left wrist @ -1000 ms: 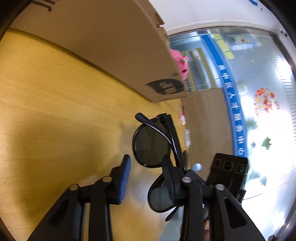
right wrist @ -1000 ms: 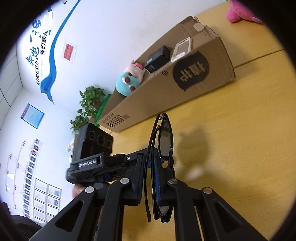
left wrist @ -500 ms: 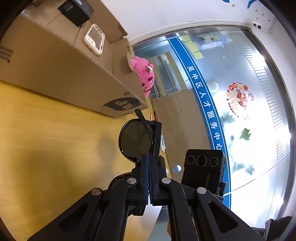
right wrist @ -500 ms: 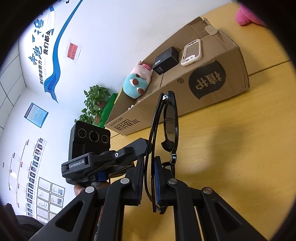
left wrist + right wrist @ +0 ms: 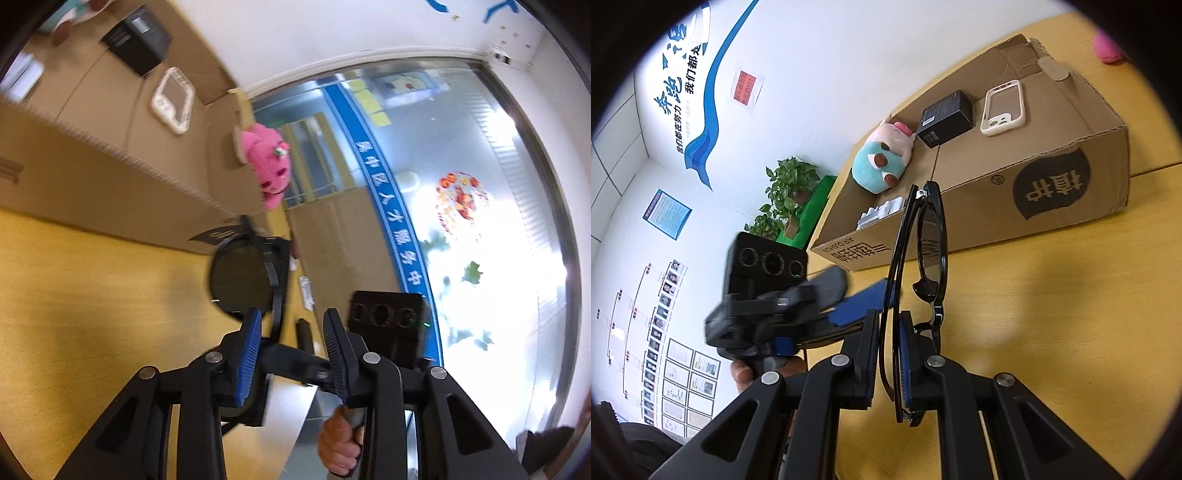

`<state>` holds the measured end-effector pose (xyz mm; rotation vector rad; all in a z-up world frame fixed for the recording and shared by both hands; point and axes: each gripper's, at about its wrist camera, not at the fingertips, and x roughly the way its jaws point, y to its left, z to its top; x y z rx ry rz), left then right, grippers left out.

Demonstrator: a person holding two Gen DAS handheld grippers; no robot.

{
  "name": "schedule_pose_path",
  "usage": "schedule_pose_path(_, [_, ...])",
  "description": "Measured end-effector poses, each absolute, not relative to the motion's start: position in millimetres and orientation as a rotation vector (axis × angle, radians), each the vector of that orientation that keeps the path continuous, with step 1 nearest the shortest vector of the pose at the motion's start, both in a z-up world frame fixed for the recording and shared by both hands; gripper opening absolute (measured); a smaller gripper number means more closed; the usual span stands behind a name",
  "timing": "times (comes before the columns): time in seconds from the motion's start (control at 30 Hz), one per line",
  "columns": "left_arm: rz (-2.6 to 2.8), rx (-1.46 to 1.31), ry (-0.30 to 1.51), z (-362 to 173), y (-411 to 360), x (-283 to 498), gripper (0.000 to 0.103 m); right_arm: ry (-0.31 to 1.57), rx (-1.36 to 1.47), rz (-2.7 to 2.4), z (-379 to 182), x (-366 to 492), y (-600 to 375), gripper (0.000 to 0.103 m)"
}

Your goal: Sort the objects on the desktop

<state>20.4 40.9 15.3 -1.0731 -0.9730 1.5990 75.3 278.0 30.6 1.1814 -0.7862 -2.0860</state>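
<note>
Black sunglasses (image 5: 929, 258) are folded and held upright above the yellow table (image 5: 1052, 332). My right gripper (image 5: 888, 332) is shut on their folded temples. They also show in the left wrist view (image 5: 247, 280), just ahead of my left gripper (image 5: 291, 339), which is open and empty, its blue pads apart. The open cardboard box (image 5: 1052, 177) lies beyond the sunglasses. It holds a teal-and-pink plush (image 5: 882, 162), a black box (image 5: 943, 118), a white phone case (image 5: 1003, 109) and a white item.
A pink plush (image 5: 267, 162) sits on the table past the box's far end. The left gripper body shows in the right wrist view (image 5: 768, 291), left of the sunglasses. Potted plants (image 5: 786, 192) stand behind the box.
My left gripper was shut at the sunglasses half a second ago; now it is open and drawn slightly back. The right gripper has kept hold and lifted the sunglasses toward the box.
</note>
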Motion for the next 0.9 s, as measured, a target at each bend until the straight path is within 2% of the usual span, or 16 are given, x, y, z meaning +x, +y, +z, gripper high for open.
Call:
schedule_pose_path(0.2, [1.619,-1.069,-0.881,32,54,13,0.035,-0.757,1.191,-2.063,32,72,272,0.011])
schedule_pose_path(0.23, [1.629,-1.074,-0.864,34,55,12,0.031,-0.752,1.192,-2.059,32,72,272,0.011])
schedule_pose_path(0.3, [1.66,-1.099,-0.811,37,59,11,0.003,-0.744,1.197,-2.059,32,72,272,0.011])
schedule_pose_path(0.6, [1.754,-1.163,-0.677,38,72,12,0.0,-0.707,1.221,-2.052,31,67,269,0.01])
schedule_pose_path(0.9, [1.797,-1.187,-0.69,38,70,1,0.0,-0.659,1.214,-2.037,37,56,263,0.01])
